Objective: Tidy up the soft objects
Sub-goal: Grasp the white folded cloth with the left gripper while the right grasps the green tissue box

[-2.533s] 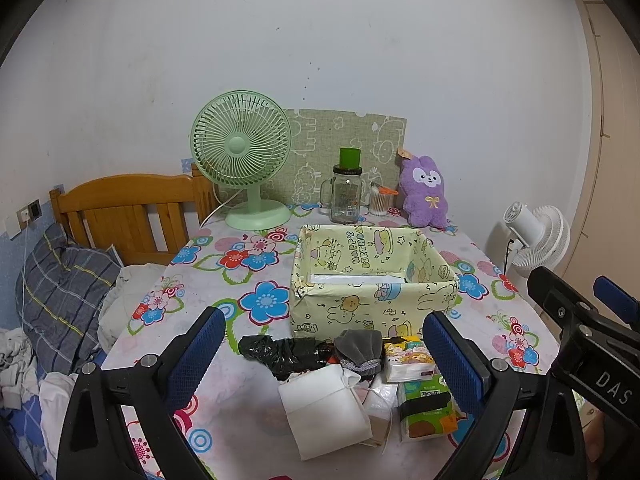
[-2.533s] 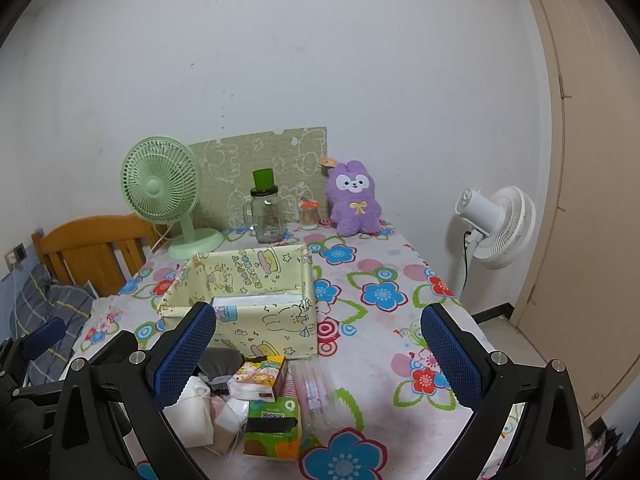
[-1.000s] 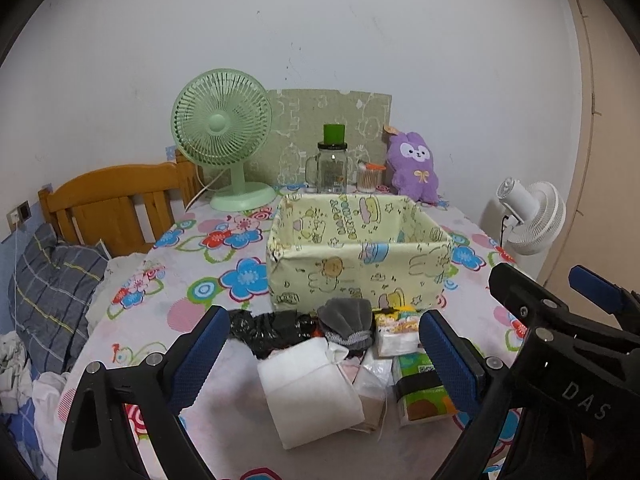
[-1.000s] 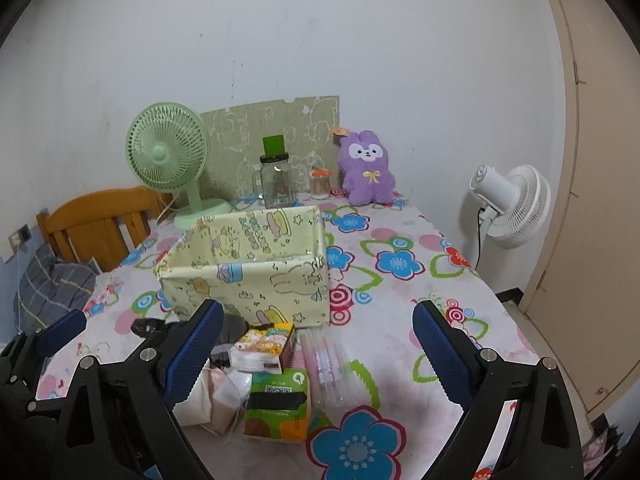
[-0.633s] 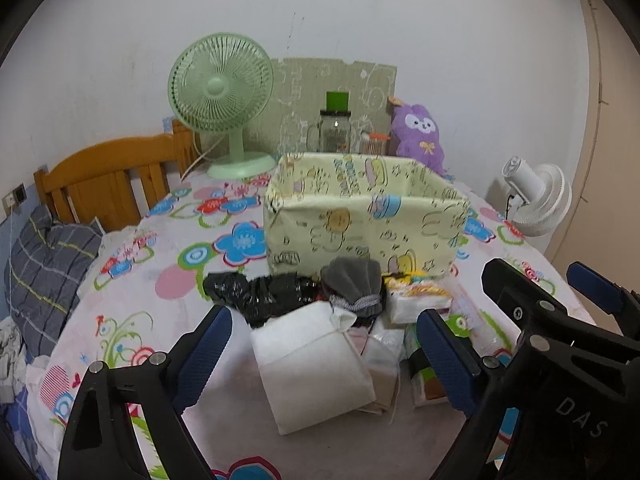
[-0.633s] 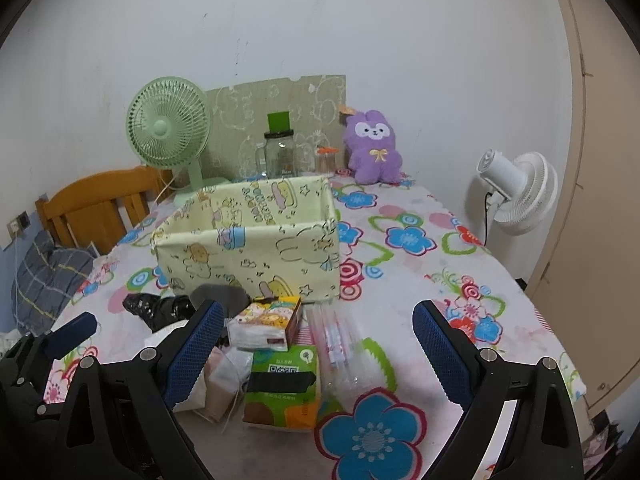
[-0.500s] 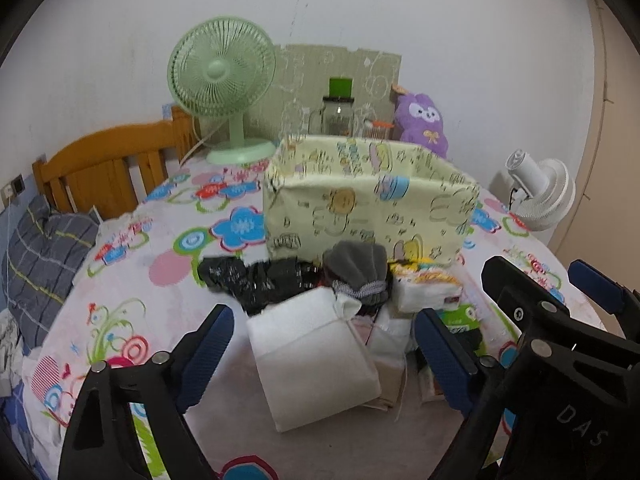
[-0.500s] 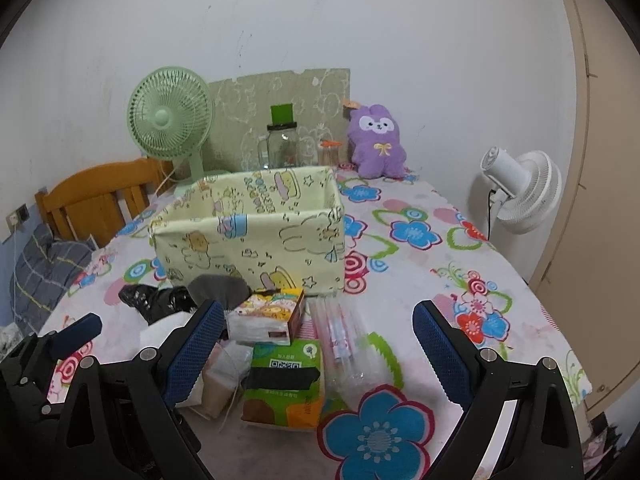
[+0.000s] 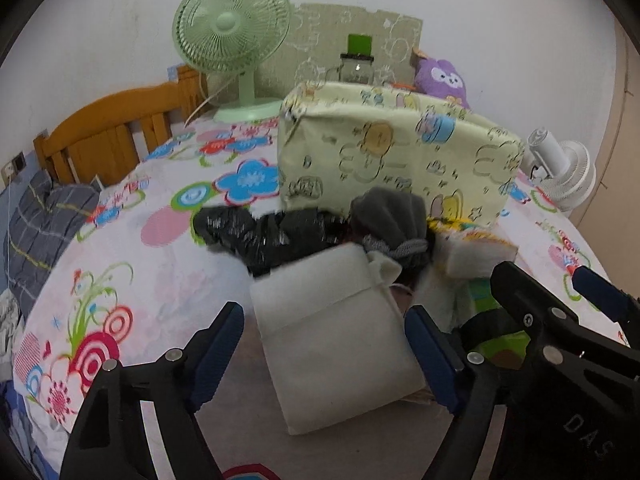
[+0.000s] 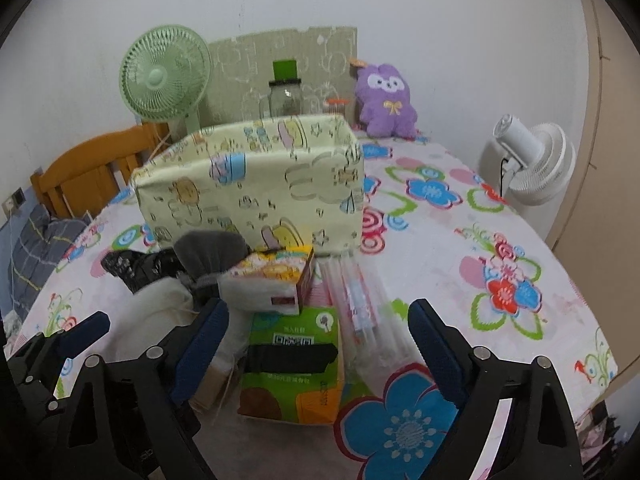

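A pile of soft things lies on the flowered tablecloth in front of a pale yellow fabric box (image 9: 392, 152) (image 10: 256, 184). In the left wrist view my left gripper (image 9: 324, 354) stands open astride a white cloth pouch (image 9: 332, 344). Its jaws are closing and the pads look just clear of the pouch. Behind the pouch lie a black plastic bag (image 9: 264, 232) and a grey sock bundle (image 9: 390, 216). My right gripper (image 10: 320, 340) is open over a green tissue pack (image 10: 296, 364), beside a clear plastic packet (image 10: 364, 304) and a yellow tissue pack (image 10: 276, 276).
At the back stand a green desk fan (image 9: 232, 28), a glass jar with a green lid (image 9: 358, 64) and a purple plush (image 10: 386, 100). A wooden chair (image 9: 108, 132) is at the left. A white floor fan (image 10: 532, 164) stands beyond the table's right edge.
Both grippers have sunk and tipped down toward the pile, which now looms larger. The left jaws have narrowed around the white pouch.
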`<state>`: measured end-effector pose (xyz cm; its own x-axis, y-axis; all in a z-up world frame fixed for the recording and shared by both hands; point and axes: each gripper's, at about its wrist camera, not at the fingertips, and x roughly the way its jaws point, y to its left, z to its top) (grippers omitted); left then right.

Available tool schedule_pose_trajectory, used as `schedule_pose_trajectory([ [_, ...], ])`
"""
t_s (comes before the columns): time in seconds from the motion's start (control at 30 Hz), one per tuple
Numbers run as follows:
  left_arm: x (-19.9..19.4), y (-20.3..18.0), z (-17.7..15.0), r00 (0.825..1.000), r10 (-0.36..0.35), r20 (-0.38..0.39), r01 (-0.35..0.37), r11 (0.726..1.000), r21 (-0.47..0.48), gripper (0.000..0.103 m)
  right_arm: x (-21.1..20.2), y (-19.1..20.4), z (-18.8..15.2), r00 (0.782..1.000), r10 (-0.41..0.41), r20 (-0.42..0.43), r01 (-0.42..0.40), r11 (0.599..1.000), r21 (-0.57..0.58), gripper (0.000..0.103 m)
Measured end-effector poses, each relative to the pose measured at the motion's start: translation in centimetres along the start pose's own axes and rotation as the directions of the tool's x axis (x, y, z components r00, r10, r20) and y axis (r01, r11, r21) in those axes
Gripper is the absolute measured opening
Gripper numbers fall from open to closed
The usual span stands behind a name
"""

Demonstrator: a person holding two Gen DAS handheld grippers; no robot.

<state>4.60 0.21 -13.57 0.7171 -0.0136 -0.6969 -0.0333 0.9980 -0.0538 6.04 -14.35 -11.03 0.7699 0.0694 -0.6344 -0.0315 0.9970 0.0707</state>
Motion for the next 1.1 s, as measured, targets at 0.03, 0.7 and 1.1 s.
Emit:
schedule_pose_trajectory([
  [0.03, 0.2, 0.1, -0.2, 1.000, -0.003, -0.012, 0.003, 1.000, -0.012, 0.081, 0.3, 0.0, -0.2, 1.000, 0.003, -0.013, -0.003, 1.000, 0.003, 0.091],
  [0.7, 0.4, -0.4, -0.8, 1.000, -0.013, -0.023, 0.013, 1.000, 0.027, 0.058, 1.9, 0.6, -1.1, 0.993, 0.052, -0.103, -0.048, 0.998, 0.041, 0.048],
  [1.1, -1.5, -0.8, 0.3, 0.999, -0.026, 0.025, 0.025, 0.999, 0.026, 0.057, -0.3, 0.3, 0.0, 0.998, 0.042, -0.047, -0.039, 0.998, 0.051, 0.047],
])
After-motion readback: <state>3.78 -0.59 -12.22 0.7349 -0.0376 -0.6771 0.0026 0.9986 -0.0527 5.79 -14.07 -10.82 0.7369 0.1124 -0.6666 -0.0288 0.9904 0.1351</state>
